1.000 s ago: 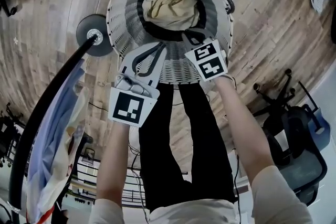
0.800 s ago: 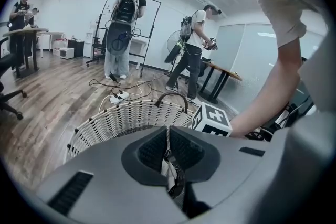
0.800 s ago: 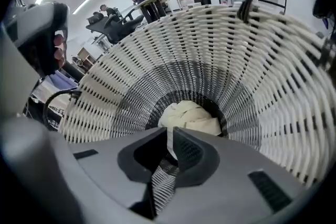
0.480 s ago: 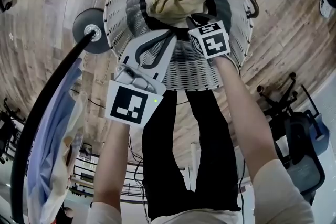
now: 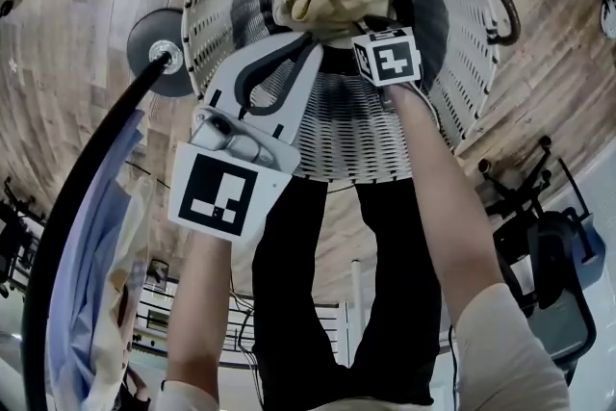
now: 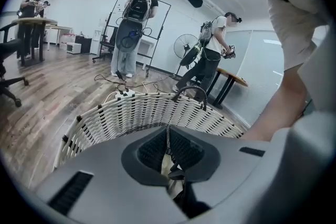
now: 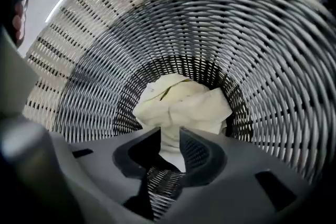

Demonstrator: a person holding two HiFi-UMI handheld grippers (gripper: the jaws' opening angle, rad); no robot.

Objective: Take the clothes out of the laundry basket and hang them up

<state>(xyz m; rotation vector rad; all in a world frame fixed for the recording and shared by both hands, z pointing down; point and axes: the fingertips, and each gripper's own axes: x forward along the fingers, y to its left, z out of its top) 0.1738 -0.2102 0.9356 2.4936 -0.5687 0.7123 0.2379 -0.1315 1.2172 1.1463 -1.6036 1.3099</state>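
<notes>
Garment (image 7: 181, 105), cream, bunched at bottom of laundry basket (image 5: 462, 111). Right gripper (image 7: 169, 136) deep inside, pointing at it; fingers (image 7: 202, 153) have just been opening, apart, nothing pinched yet. Left gripper (image 6: 168, 136) closed, empty, over near rim. Suggest: sink onto a thick fold, close fully, lift straight up clear of the wicker.

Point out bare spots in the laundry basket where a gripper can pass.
Bare: the dark band between the cream garment and the basket wall, left and right of it. Crowded: the near side, where the shut left gripper and the right gripper hang, its jaws just opened further, nothing between them.
</notes>
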